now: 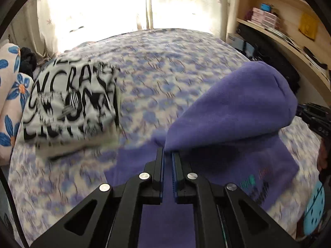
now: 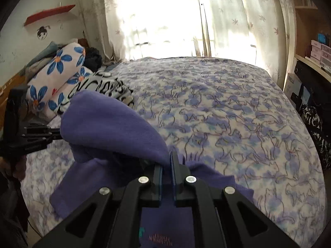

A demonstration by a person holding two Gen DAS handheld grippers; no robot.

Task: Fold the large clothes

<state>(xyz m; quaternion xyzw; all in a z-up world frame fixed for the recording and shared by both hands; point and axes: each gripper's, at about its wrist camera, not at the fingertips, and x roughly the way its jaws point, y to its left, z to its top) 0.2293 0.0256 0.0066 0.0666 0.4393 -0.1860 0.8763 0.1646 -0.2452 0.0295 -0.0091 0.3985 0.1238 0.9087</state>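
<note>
A purple fleece garment (image 1: pixel 231 111) lies on the bed, one part lifted and arched over the rest. My left gripper (image 1: pixel 168 152) is shut on one corner of the lifted fold. My right gripper (image 2: pixel 167 157) is shut on the other corner; the fabric (image 2: pixel 107 128) hangs in an arch between them. The right gripper shows at the right edge of the left wrist view (image 1: pixel 314 119), and the left gripper at the left of the right wrist view (image 2: pixel 35 136). A small print shows on the flat part of the garment (image 2: pixel 159 238).
The bed has a purple cat-print cover (image 2: pixel 238 113). A folded white shirt with black lettering (image 1: pixel 70 103) lies at the left. Blue-flowered rolled bedding (image 2: pixel 60 72) sits by the wall. Wooden shelves (image 1: pixel 289 20) stand at the right, a curtained window (image 2: pixel 175 20) behind the bed.
</note>
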